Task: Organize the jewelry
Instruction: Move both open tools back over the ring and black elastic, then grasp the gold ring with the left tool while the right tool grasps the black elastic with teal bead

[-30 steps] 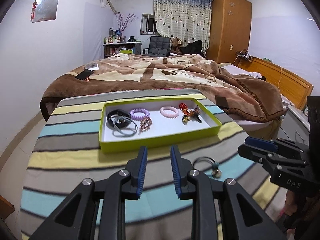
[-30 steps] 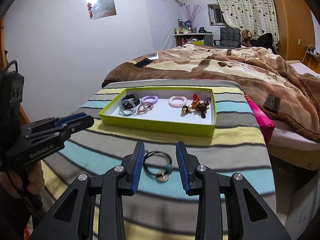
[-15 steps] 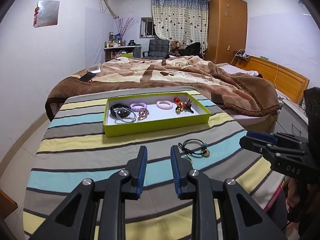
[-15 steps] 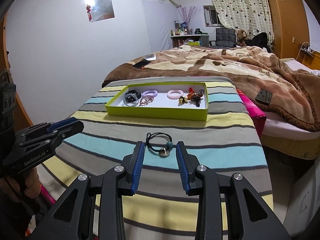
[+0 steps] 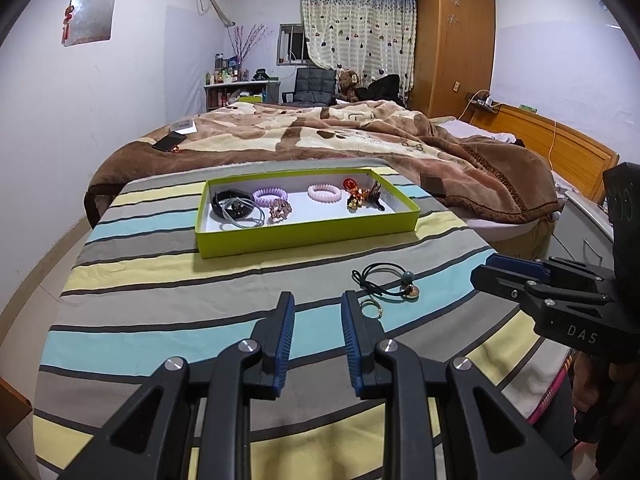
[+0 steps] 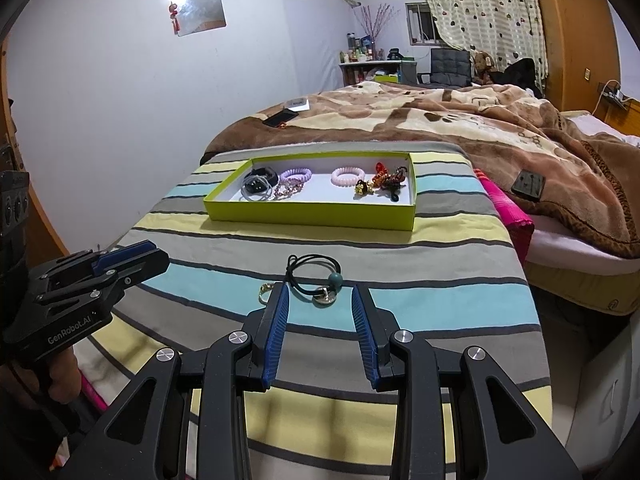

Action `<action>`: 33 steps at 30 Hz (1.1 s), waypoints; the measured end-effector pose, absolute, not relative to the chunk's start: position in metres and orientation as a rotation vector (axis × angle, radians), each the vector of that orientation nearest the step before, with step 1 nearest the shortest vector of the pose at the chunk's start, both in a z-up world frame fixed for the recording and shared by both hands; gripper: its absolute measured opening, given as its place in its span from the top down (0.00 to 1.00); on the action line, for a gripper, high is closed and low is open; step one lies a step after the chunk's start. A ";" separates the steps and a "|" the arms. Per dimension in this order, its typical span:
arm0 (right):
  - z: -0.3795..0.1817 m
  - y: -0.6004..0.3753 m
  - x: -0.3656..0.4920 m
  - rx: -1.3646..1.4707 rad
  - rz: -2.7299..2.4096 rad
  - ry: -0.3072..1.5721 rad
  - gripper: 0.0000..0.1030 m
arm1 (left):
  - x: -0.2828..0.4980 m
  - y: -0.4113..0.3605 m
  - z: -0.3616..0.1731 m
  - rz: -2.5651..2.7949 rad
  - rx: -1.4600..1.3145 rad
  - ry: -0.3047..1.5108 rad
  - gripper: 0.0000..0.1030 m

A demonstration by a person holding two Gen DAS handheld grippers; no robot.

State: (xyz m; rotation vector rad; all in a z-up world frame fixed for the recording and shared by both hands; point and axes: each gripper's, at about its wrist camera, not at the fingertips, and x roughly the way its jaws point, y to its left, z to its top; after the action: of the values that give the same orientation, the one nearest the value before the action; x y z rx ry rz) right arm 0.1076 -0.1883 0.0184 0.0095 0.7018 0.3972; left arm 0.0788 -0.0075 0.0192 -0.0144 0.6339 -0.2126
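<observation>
While the black hair tie (image 6: 314, 280) lies on the striped surface (image 6: 420, 312) short of the green tray (image 6: 312, 212), I hold both claws released, empty; next the right claw (image 6: 318, 300) must straddle its cord.

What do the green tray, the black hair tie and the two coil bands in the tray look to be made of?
Green tray: likely cardboard, with matte lime walls, a white inside and crisp folded edges.
Black hair tie: thin elastic cord, apparently fabric-covered, with a dull teal bead and a shiny gold-toned charm.
Purple coil band and pink coil band: probably soft plastic, given the ribbed spiral and slight sheen.
</observation>
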 end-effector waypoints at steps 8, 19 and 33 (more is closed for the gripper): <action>0.003 -0.183 0.131 0.028 0.372 0.768 0.67 | 0.089 -0.009 0.011 -0.214 -0.023 0.659 0.76; -0.013 -0.169 0.168 0.010 0.348 0.857 0.75 | 0.103 -0.006 0.002 -0.221 -0.035 0.685 0.74; -0.024 -0.171 0.177 -0.004 0.333 0.906 0.87 | 0.118 -0.021 -0.006 -0.295 -0.064 0.740 0.65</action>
State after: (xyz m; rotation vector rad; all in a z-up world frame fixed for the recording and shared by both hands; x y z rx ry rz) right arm 0.1772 -0.1706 -0.0239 -0.0042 0.9057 0.3331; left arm 0.1181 -0.0205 -0.0058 -0.0644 0.7396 -0.2947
